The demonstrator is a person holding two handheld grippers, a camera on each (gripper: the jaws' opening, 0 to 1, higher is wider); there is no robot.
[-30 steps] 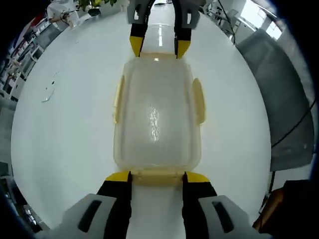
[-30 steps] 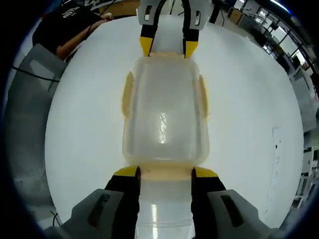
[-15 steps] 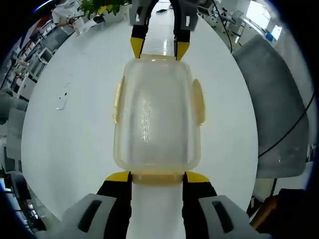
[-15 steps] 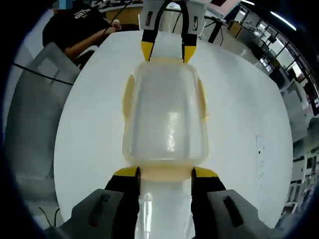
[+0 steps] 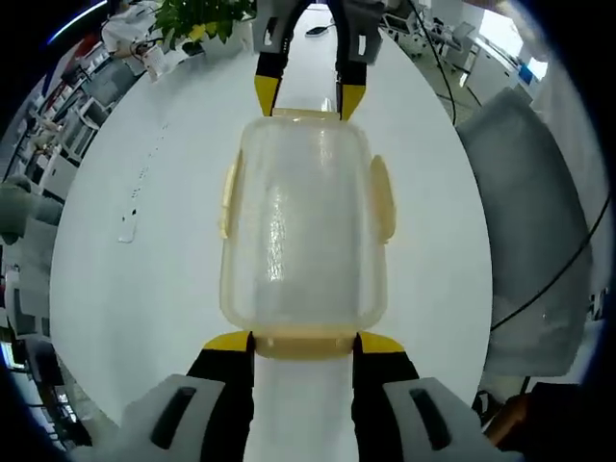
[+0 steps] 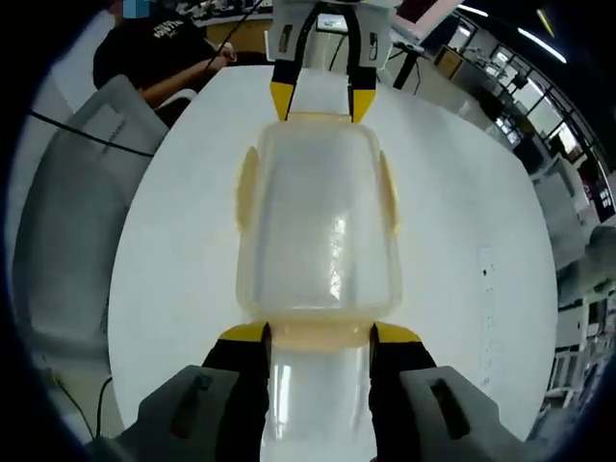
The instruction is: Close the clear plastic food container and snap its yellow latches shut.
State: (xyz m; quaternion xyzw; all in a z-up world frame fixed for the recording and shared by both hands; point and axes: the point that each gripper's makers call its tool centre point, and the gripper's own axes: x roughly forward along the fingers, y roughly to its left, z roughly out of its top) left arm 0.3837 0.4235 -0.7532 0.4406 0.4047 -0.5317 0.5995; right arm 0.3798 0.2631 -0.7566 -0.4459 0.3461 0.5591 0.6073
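Note:
The clear plastic container (image 5: pixel 303 221) has its lid on and hangs lengthwise between both grippers above the white table. Pale yellow latches (image 5: pixel 382 197) lie along its long sides. My left gripper (image 5: pixel 304 342) is shut on the near end latch in the left gripper view, and the right gripper (image 5: pixel 298 96) grips the far end. From the right gripper view the same container (image 6: pixel 318 221) runs away from my right gripper (image 6: pixel 319 334), which is shut on its near end latch. The left gripper (image 6: pixel 316 101) holds the opposite end.
A round white table (image 5: pixel 125 289) lies below. A grey chair (image 5: pixel 539 221) stands beside it, and a green plant (image 5: pixel 197 14) grows beyond the far edge. In the right gripper view a person in black (image 6: pixel 159 58) sits behind another grey chair (image 6: pixel 77 212).
The table has shrunk and shifted in both views while the container keeps its place between the jaws: both grippers have risen with the container held.

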